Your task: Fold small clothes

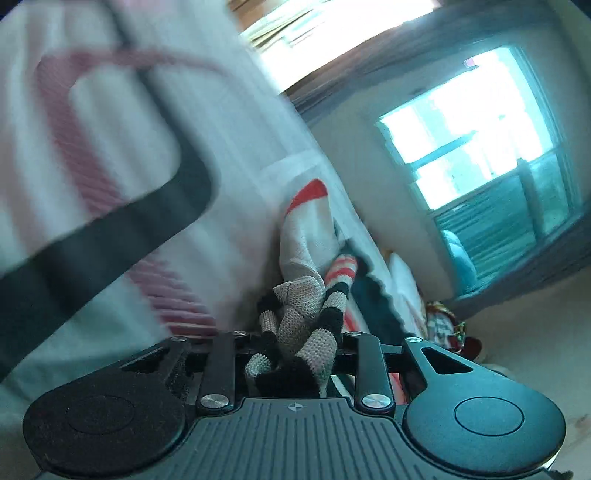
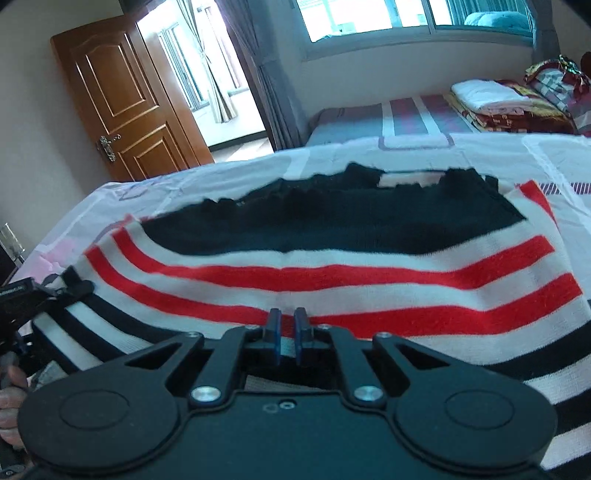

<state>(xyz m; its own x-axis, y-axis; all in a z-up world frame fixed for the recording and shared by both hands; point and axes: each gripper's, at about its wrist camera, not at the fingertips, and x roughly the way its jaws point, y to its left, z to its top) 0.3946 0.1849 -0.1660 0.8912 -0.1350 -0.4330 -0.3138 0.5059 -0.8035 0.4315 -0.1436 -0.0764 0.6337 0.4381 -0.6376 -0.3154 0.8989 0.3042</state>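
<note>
A small knitted sweater [image 2: 332, 266] with a black top and red, white and black stripes lies spread on the bed sheet [image 2: 221, 173]. My right gripper [image 2: 287, 321] sits low over its near striped part, jaws almost closed with a thin gap; whether cloth is pinched is hidden. My left gripper [image 1: 295, 354] is shut on a bunched striped piece of the sweater [image 1: 306, 317], which hides its fingers; the view is tilted and blurred. The left gripper also shows at the sweater's left edge in the right wrist view [image 2: 55, 291].
A white sheet with pink and black pattern [image 1: 110, 166] fills the left wrist view. Folded blankets [image 2: 487, 99] and a pillow pile [image 2: 554, 81] lie at the bed's far end. A wooden door [image 2: 122, 99] and a window [image 2: 369, 14] stand behind.
</note>
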